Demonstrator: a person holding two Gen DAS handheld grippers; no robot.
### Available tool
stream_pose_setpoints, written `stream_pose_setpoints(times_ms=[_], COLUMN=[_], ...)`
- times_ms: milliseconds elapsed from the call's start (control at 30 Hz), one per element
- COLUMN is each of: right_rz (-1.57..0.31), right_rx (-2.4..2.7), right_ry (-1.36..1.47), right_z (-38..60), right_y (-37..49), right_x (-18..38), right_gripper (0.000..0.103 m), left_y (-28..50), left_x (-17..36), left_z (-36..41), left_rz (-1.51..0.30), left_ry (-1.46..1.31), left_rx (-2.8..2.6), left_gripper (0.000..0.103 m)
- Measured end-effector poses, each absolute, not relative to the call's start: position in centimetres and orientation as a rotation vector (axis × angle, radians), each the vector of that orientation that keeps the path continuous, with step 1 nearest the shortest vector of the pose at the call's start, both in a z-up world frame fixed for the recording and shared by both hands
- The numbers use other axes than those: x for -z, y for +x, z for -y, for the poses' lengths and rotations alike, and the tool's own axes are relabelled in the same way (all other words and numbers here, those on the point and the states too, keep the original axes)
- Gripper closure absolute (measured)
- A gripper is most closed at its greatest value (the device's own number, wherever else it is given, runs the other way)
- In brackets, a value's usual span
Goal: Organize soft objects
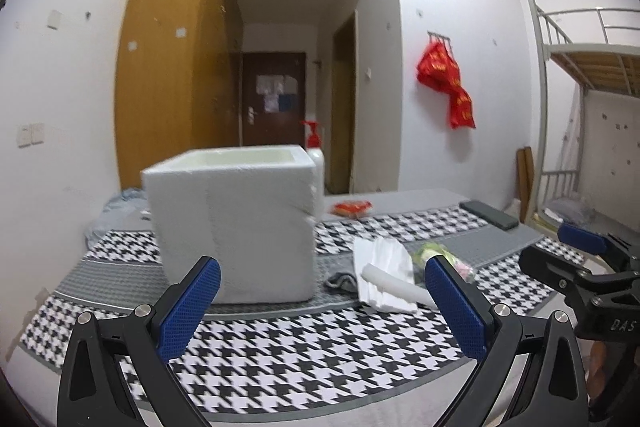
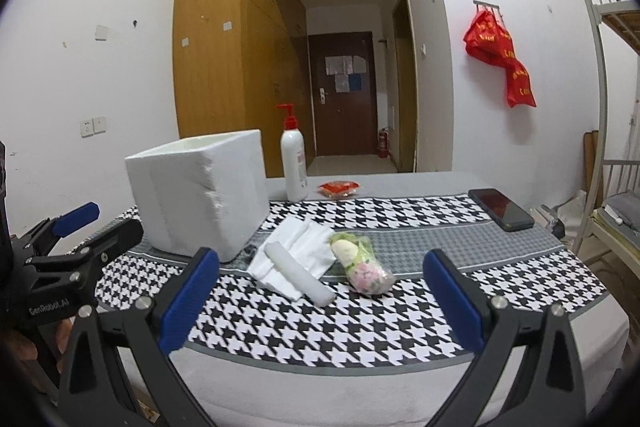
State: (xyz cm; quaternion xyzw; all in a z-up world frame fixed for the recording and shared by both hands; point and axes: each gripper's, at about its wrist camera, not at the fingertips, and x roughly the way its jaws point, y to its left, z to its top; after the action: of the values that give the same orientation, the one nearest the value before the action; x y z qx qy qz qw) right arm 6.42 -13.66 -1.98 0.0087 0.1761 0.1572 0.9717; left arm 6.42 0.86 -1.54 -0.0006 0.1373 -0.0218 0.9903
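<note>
A white foam box [image 1: 228,227] [image 2: 200,195], open at the top, stands on the houndstooth cloth. To its right lie folded white foam sheets [image 2: 298,241] with a white foam roll [image 2: 300,275] [image 1: 394,281] on them. Beside them is a clear bag of soft pastel toys [image 2: 362,263] [image 1: 430,251], which my left finger partly hides in the left wrist view. A dark grey soft piece [image 1: 340,281] lies at the box's foot. My left gripper [image 1: 322,267] [image 2: 116,217] is open and empty in front of the box. My right gripper [image 2: 322,261] [image 1: 544,245] is open and empty, near the sheets and bag.
A pump bottle [image 2: 294,163] with a red top, a red packet [image 2: 340,188] and a dark phone [image 2: 500,209] sit towards the table's far side. A metal bunk bed [image 2: 600,155] stands to the right, and a white wall is to the left.
</note>
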Motion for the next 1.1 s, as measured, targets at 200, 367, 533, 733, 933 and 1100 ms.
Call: stream_pose_setpoints(times_ms=[200,367,533,733,933,1100], right_rz=[-0.411,-0.464,-0.499,-0.545,-0.576,-0.607], right_rx=[-0.293,-0.282,-0.269,-0.271,-0.278,-0.290], right_ry=[0.015,0.017,0.002,-0.002,0.003,0.019], right_z=[14.3,14.5,14.5,14.6,14.5,14.8], right_y=[8.5,10.2,11.5,13.4,14.7,15.6], right_x=[2.5,3.2,3.6,4.3,4.8,5.2], right_gripper=[0.000,0.000,0.000,0.000,0.000,0.000], left_y=[8.9,11.0,13.1,15.3,17.5,19.1], left_x=[2.0,2.7,3.3,4.2,5.3,6.4], left_z=[-0.5,0.0,0.3,0.8,1.3,1.9], left_rz=[-0.353,-0.428,-0.489,-0.569,-0.663,-0.734], left_ry=[-0.008,0.002,-0.013,-0.010,-0.026,-0.014], left_rx=[0.068,0.097,0.130,0.163,0.213,0.219], left_gripper=[0.001,0.001,0.001,0.005,0.019,0.031])
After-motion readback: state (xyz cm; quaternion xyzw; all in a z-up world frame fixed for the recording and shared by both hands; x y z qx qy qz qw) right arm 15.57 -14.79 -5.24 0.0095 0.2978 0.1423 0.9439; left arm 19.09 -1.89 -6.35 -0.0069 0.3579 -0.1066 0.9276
